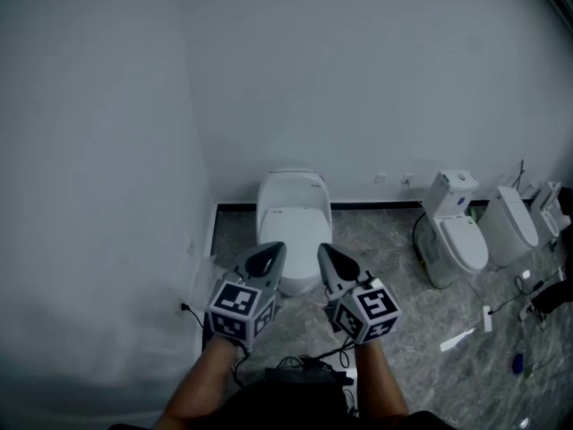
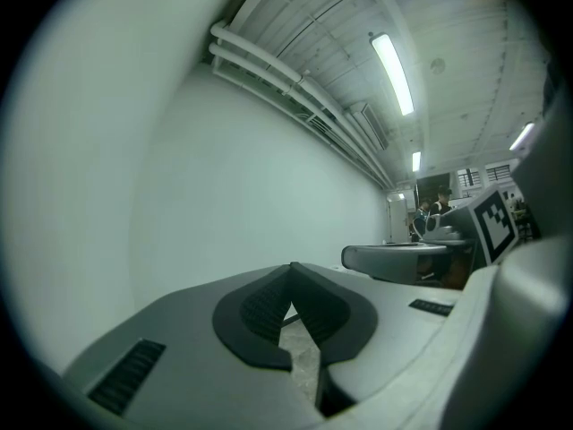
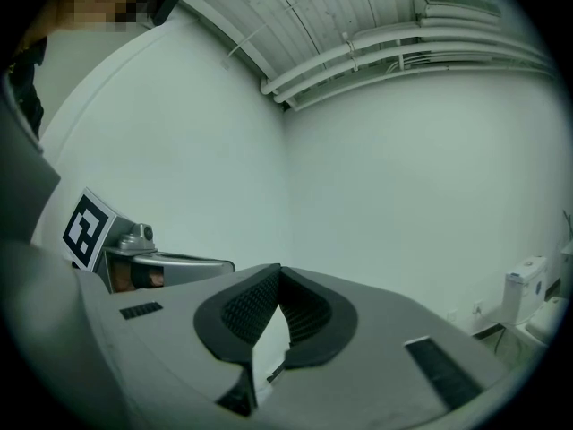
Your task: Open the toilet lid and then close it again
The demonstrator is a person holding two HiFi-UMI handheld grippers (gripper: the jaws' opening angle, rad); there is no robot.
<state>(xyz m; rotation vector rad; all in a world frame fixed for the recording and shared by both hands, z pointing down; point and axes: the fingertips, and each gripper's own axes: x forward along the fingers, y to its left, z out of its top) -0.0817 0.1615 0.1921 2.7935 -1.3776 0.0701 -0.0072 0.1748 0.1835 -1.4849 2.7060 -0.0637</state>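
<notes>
Both claws, the left claw (image 1: 273,253) and the right claw (image 1: 327,254), were pinched shut on nothing and held level, side by side, near the toilet (image 1: 294,191) beyond them. Its lid (image 1: 294,231) lay down; closed tips seemed suited to slipping under its near edge.

The left gripper (image 1: 274,249) and right gripper (image 1: 325,250) are grey, tapering shells with black ribbed pads (image 2: 255,312) at their tips. Each carries a white cube (image 1: 240,308) printed with black square markers.
</notes>
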